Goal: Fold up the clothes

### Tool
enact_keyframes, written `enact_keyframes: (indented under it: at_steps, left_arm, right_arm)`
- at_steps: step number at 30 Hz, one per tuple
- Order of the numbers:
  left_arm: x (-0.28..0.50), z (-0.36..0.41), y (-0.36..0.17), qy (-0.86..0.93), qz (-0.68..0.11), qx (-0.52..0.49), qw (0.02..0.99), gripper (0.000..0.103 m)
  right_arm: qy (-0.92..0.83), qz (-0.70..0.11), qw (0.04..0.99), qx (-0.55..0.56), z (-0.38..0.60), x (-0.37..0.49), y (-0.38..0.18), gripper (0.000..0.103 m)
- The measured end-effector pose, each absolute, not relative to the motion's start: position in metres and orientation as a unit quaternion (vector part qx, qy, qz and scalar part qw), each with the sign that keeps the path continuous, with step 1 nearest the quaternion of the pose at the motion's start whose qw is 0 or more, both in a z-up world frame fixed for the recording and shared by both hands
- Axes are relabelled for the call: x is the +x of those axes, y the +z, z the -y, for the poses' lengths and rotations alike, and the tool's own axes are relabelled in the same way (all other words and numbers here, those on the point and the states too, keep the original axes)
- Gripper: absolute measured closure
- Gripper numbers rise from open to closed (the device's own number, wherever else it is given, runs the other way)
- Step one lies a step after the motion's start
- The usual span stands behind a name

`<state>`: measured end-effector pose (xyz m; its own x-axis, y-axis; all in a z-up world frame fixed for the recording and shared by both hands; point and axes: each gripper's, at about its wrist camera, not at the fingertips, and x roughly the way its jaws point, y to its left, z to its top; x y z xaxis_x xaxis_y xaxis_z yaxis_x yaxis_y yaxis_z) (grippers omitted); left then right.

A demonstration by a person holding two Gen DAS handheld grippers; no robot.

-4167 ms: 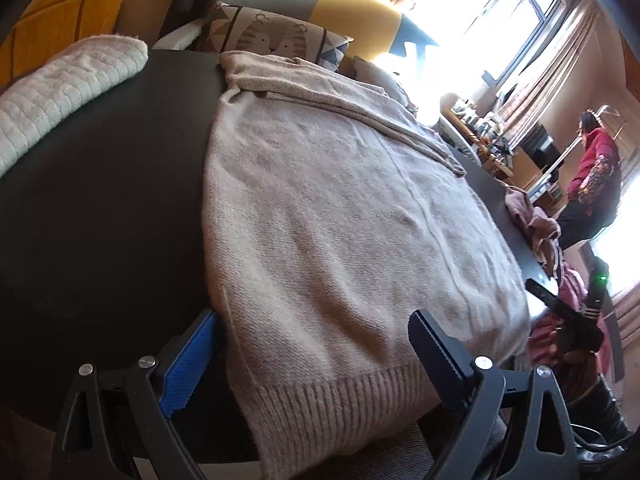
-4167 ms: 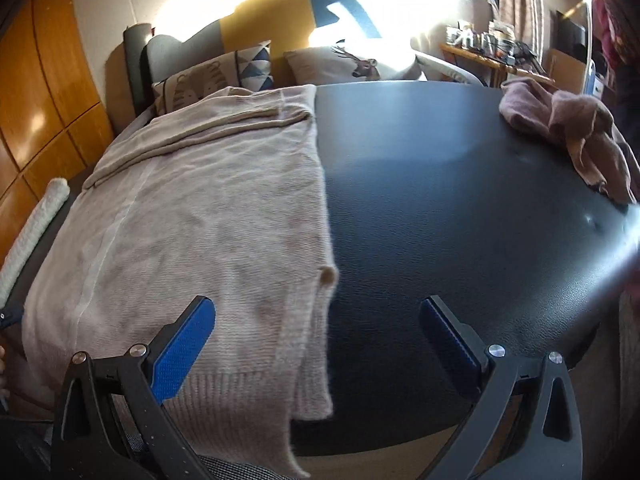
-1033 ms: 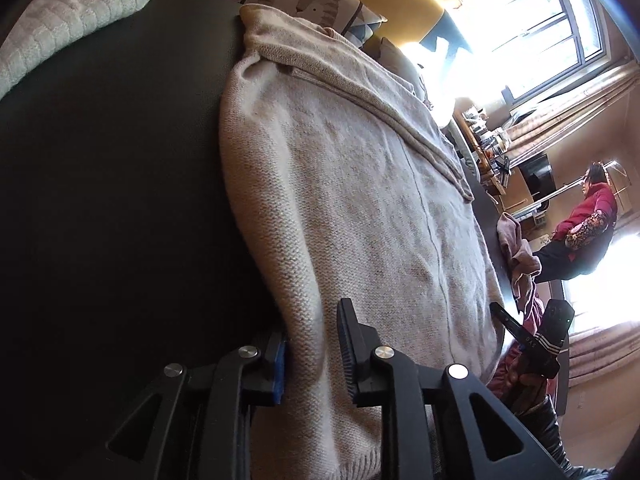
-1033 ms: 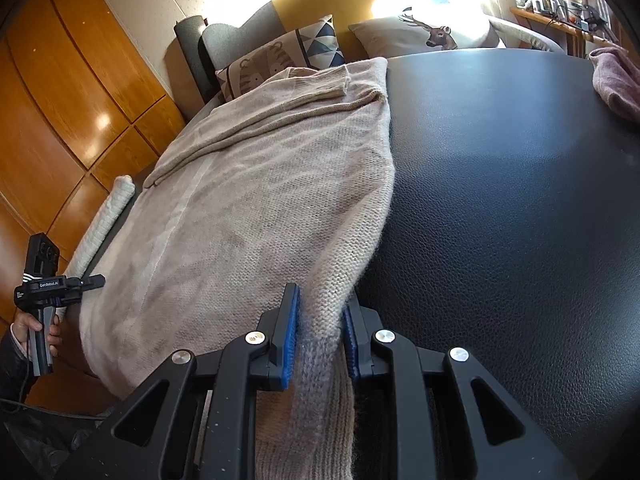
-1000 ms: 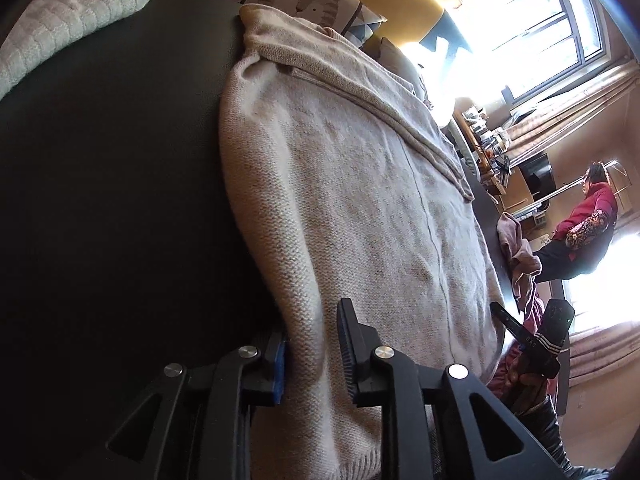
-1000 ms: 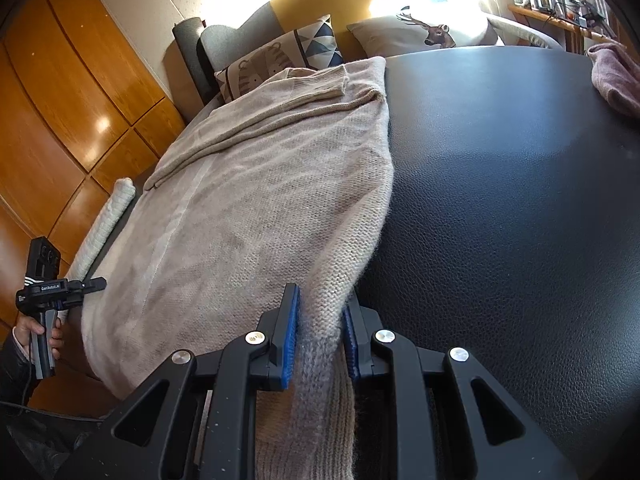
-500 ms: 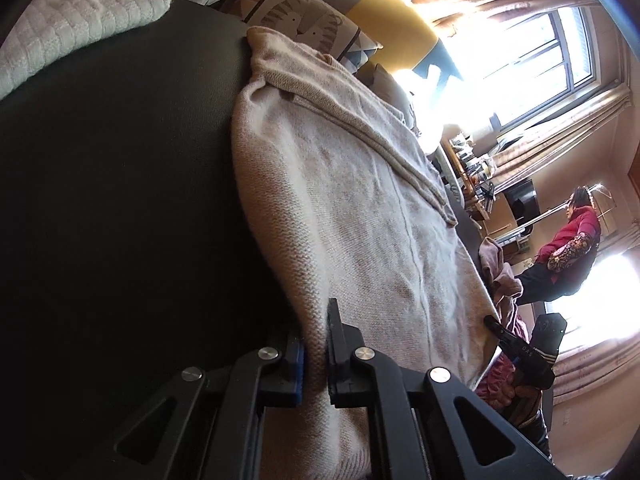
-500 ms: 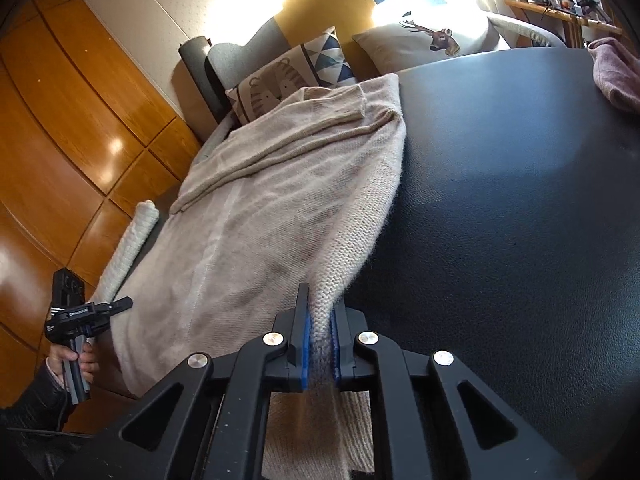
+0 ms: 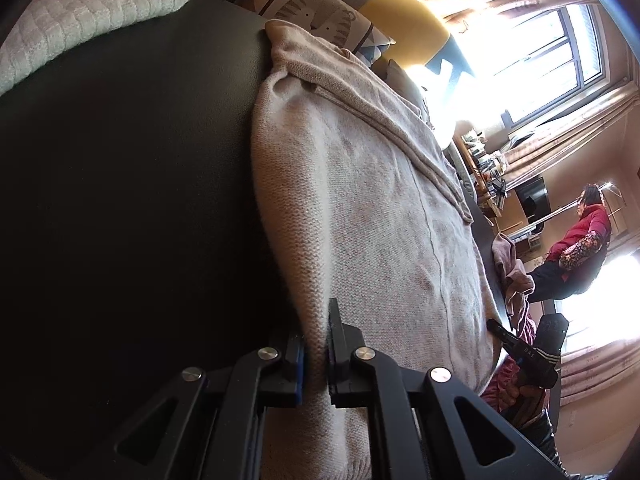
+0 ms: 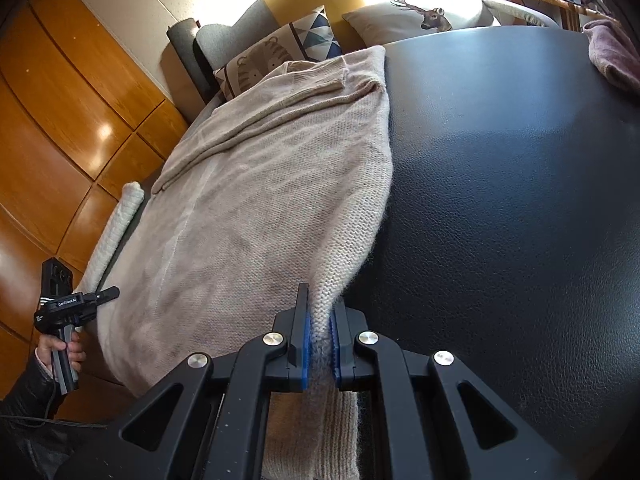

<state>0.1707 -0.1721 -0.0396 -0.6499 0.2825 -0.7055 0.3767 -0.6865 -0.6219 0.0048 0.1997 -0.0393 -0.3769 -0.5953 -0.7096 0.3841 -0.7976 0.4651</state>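
A beige knitted sweater (image 9: 372, 216) lies spread on a round black table (image 9: 120, 184), its sleeves folded across the far end. My left gripper (image 9: 316, 344) is shut on the sweater's left edge near the hem, the knit pinched and drawn up between the blue pads. In the right wrist view the same sweater (image 10: 256, 208) covers the left half of the table (image 10: 512, 200), and my right gripper (image 10: 319, 332) is shut on its right edge near the hem. The hem hangs below the fingers toward the table's near rim.
A white quilted cloth (image 9: 80, 16) lies at the table's far left, a mauve garment (image 10: 612, 52) at its right. Patterned cushions (image 10: 280, 56) and a sofa stand behind. A person in red (image 9: 580, 236) sits by the window. A hand (image 10: 60, 352) holds the other gripper's handle.
Both grippers have closed from a narrow gap onto the sweater's two side edges. The pinched knit now rises slightly between each pair of pads. The hands have hardly moved.
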Motion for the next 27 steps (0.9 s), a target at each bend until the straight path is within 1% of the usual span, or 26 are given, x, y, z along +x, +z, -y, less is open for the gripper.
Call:
enact_keyframes:
  at_steps: [10, 16, 18, 22, 24, 27]
  left_arm:
    - [0.173, 0.175, -0.044, -0.817, -0.405, 0.41, 0.023, 0.096]
    - [0.176, 0.177, -0.047, -0.812, -0.425, 0.4, 0.021, 0.096]
    - [0.178, 0.178, -0.048, -0.809, -0.437, 0.393, 0.02, 0.096]
    - [0.185, 0.177, -0.046, -0.808, -0.45, 0.381, 0.012, 0.096]
    - [0.189, 0.177, -0.041, -0.809, -0.455, 0.372, 0.006, 0.096]
    - [0.196, 0.177, -0.029, -0.815, -0.456, 0.358, -0.005, 0.096]
  right_arm:
    - [-0.818, 0.113, 0.3, 0.478, -0.2, 0.003, -0.042, 0.095]
    - [-0.809, 0.137, 0.307, 0.483, -0.205, 0.001, -0.044, 0.095]
    - [-0.803, 0.148, 0.318, 0.481, -0.206, 0.003, -0.043, 0.095]
    - [-0.787, 0.202, 0.355, 0.463, -0.214, 0.011, -0.039, 0.095]
    - [-0.78, 0.229, 0.372, 0.448, -0.221, 0.015, -0.034, 0.095]
    - [-0.772, 0.248, 0.396, 0.431, -0.226, 0.019, -0.024, 0.095]
